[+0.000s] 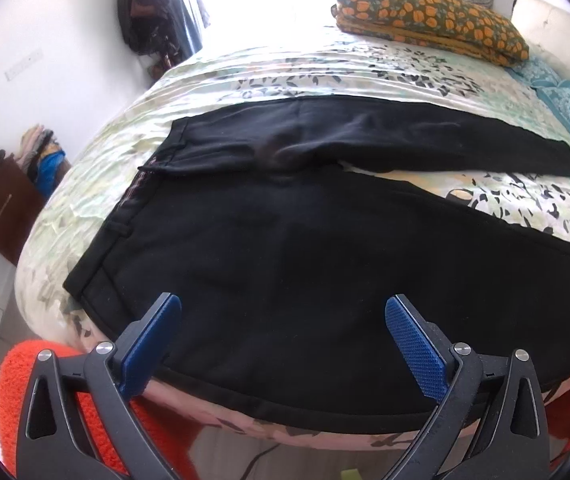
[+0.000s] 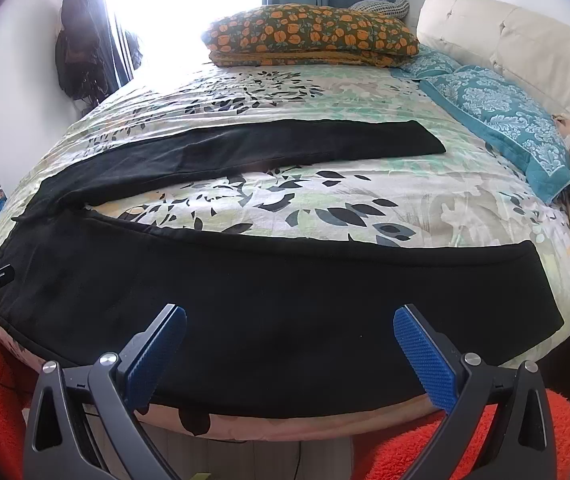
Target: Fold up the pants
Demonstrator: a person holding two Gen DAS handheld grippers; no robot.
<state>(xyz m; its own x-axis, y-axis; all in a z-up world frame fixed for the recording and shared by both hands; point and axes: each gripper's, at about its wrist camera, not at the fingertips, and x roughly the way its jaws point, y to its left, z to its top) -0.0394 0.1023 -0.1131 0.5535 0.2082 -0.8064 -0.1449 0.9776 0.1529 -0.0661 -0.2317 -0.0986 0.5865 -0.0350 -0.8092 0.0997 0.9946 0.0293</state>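
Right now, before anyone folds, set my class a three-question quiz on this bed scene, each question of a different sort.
1. True or false: the pants lie spread on the bed with the two legs apart.
2. Multiple choice: the left gripper and right gripper are A) both open, holding nothing; B) both shut on cloth; C) one open, one shut.
3. Fill in: the orange-flowered pillow sits at the far side of the bed, and the near leg runs along the bed's ____ edge.

Key: 1 true; 2 A; 3 near.
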